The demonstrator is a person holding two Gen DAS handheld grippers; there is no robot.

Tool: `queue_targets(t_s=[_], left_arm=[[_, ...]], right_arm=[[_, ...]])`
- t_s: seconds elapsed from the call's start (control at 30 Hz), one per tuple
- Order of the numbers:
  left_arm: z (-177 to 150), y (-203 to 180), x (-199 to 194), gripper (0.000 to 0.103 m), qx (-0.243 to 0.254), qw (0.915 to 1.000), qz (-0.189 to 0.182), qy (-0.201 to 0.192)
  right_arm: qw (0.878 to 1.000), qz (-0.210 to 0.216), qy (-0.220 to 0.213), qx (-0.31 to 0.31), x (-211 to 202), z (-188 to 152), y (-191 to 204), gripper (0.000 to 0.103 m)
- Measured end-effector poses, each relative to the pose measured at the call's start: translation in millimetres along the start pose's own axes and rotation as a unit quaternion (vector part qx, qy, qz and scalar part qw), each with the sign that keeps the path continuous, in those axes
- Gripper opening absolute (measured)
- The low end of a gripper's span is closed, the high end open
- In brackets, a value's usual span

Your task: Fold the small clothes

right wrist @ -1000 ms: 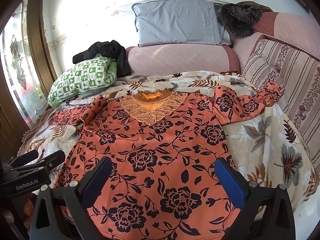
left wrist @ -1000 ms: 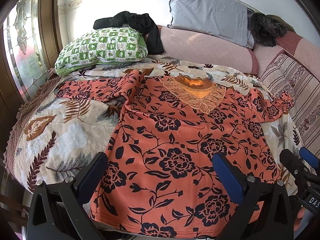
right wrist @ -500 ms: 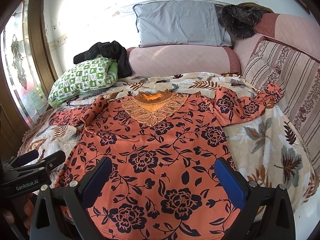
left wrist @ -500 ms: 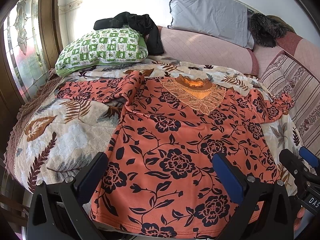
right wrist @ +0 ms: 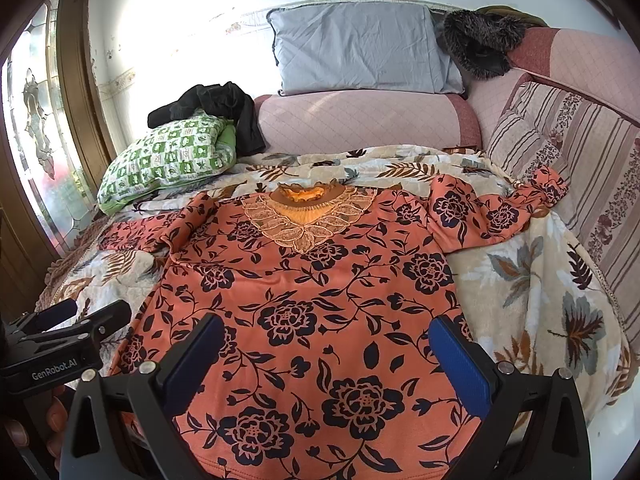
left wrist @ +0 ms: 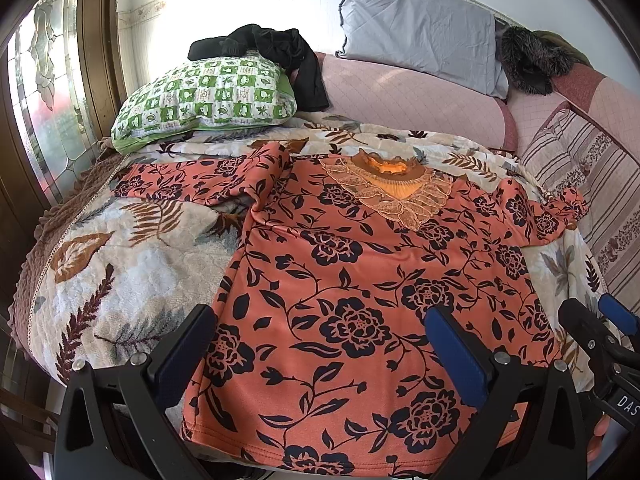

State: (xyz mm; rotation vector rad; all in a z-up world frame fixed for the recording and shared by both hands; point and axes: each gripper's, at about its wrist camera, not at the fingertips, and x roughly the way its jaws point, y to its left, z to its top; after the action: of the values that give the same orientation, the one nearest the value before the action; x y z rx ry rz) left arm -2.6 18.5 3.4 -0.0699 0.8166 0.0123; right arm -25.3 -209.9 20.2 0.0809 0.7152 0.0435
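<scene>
The shirt [left wrist: 360,288], orange with a dark flower print and a lace collar, lies face up and spread flat on the bed, its hem directly under and between the fingers of both claws, its collar at the far end ahead of them. Against the pictures of a second and half a second ago, nothing has shifted: shirt, bedding and both claws hold the same places. The left claw [left wrist: 320,344] is released, its blue pads set wide apart above the hem, nothing between them; the hem's left corner sits just inside its left finger. The right claw [right wrist: 326,354] is likewise released, fingers spread over the lower front of the shirt, empty. Each claw shows at the edge of the other's view. The left sleeve [left wrist: 192,180] runs out flat, ahead and to the left of the left claw; the right sleeve [right wrist: 496,212] is bunched, ahead and to the right of the right claw. The surface is a cream blanket [right wrist: 532,288] with a leaf print, covering the bed. Beyond the collar lies a long pink bolster [right wrist: 360,120], with a grey pillow [right wrist: 364,52] propped against the white wall. Far left, a green checked pillow [left wrist: 208,100] carries a heap of black clothing [left wrist: 272,48]. A striped cushion [right wrist: 576,160] stands to the far right. A wood-framed glass door [left wrist: 48,92] stands at the left.
</scene>
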Motion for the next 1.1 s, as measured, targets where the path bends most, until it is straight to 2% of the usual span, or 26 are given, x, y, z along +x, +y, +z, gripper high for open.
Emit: queue_targets(t_s=[0.4, 0.5, 0.63, 0.77, 0.87, 0.93, 1.0, 1.1], left_arm=[[-3, -1, 3, 0.103, 0.003, 1.0, 0.001, 0.003], [-6, 5, 12, 0.103, -0.004, 0.9999, -0.004, 0.015], [-14, 26, 38, 0.103, -0.023, 0.9987, 0.005, 0.046], [-26, 50, 73, 0.103, -0.048, 0.9944, 0.021, 0.092], [-31, 56, 95, 0.103, -0.054, 0.9914, 0.033, 0.114], [-31, 52, 105, 0.103, -0.046, 0.9908, 0.036, 0.122], [-30, 48, 114, 0.103, -0.035, 0.9908, 0.038, 0.125], [-25, 42, 124, 0.103, -0.026, 0.9914, 0.035, 0.123]], right_arm=[[1.0, 0.002, 0.001, 0.002, 3, -1, -2, 0.103], [1.0, 0.014, 0.004, 0.008, 7, -2, -7, 0.103], [0.993, 0.064, 0.025, 0.091, 25, -2, -57, 0.103], [0.969, 0.085, 0.029, 0.229, 50, 2, -152, 0.103], [0.94, 0.088, 0.007, 0.329, 72, 13, -234, 0.103], [0.915, 0.088, -0.007, 0.394, 92, 23, -290, 0.103], [0.896, 0.079, -0.017, 0.437, 111, 38, -339, 0.102], [0.885, 0.053, -0.043, 0.46, 136, 71, -399, 0.102]])
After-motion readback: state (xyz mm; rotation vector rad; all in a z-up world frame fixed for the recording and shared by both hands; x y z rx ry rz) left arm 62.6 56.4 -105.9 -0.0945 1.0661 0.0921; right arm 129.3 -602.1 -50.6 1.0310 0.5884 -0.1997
